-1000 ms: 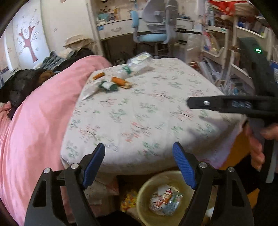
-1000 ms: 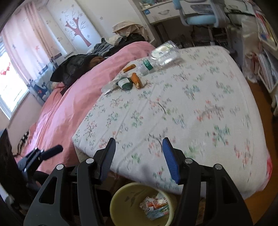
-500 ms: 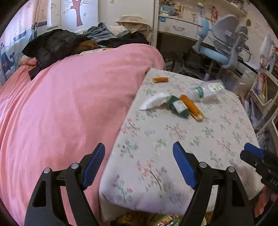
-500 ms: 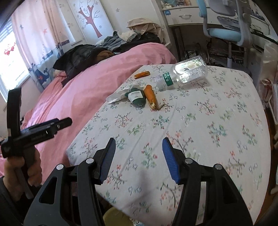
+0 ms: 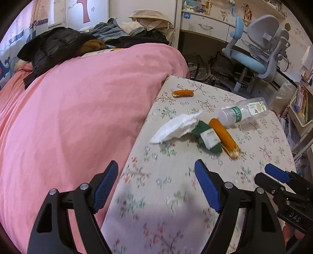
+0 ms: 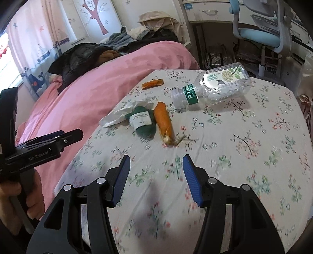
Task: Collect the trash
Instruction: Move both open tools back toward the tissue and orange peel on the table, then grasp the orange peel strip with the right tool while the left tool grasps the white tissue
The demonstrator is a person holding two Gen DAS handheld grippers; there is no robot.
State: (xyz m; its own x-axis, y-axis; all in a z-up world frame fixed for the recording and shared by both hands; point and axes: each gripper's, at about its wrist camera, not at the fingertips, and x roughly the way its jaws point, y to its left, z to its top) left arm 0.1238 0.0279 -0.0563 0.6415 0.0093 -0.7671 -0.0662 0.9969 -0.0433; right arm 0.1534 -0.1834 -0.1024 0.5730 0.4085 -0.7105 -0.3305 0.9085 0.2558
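Your left gripper (image 5: 156, 185) hangs wide open and empty over the floral sheet (image 5: 176, 195), beside the pink duvet (image 5: 78, 117). Your right gripper (image 6: 156, 179) is about half open, also empty. Ahead lies the trash: a white tissue (image 5: 176, 127) touching a green packet (image 5: 207, 136), an orange wrapper (image 5: 224, 135) against it, a clear bottle (image 6: 213, 88) and a small orange piece (image 5: 183, 93) apart.

Child's bedroom in a home. Bed with a floral sheet (image 5: 195, 175) and a pink duvet (image 5: 78, 117), clothes piled at the far end (image 5: 64, 45). Tree decal on the wall (image 6: 95, 15), pink curtain with stars (image 6: 29, 35), blue-and-grey desk chair (image 5: 260, 50), white desk drawers (image 5: 205, 25), bookshelf (image 5: 301, 105).
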